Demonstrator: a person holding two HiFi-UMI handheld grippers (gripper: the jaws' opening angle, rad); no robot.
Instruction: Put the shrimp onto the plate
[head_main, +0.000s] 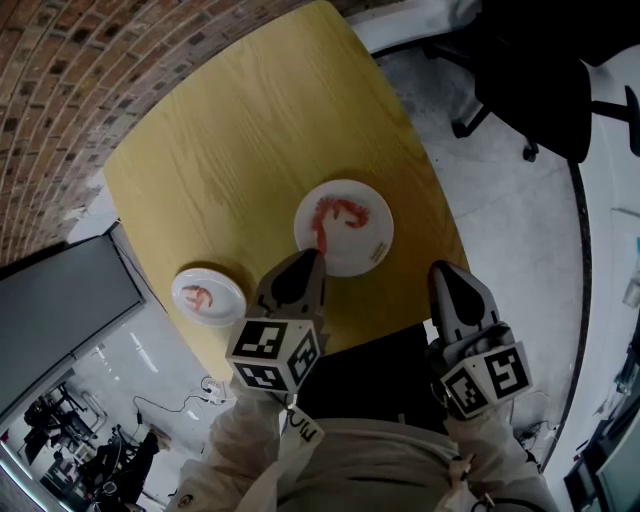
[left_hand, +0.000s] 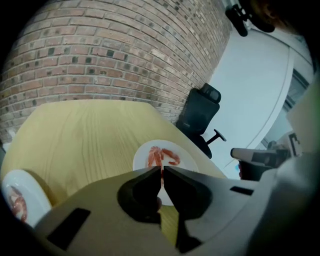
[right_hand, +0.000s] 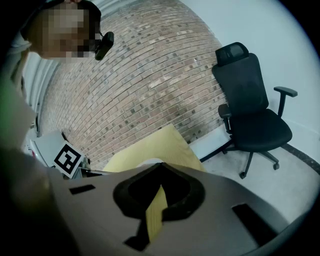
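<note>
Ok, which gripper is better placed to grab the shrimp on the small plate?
Probably left: the left gripper is nearer the small plate with its shrimp, while the right gripper hangs beyond the large plate.

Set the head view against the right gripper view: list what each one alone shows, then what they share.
Head view only: the shrimp on the large plate, the small plate with another shrimp, and the left gripper, pointing at the large plate.
Right gripper view only: the right gripper seen along its jaws, tips together, nothing between; the office chair with its full backrest and armrest.
Shared: yellow table, brick wall, the chair, and the left gripper's marker cube.
</note>
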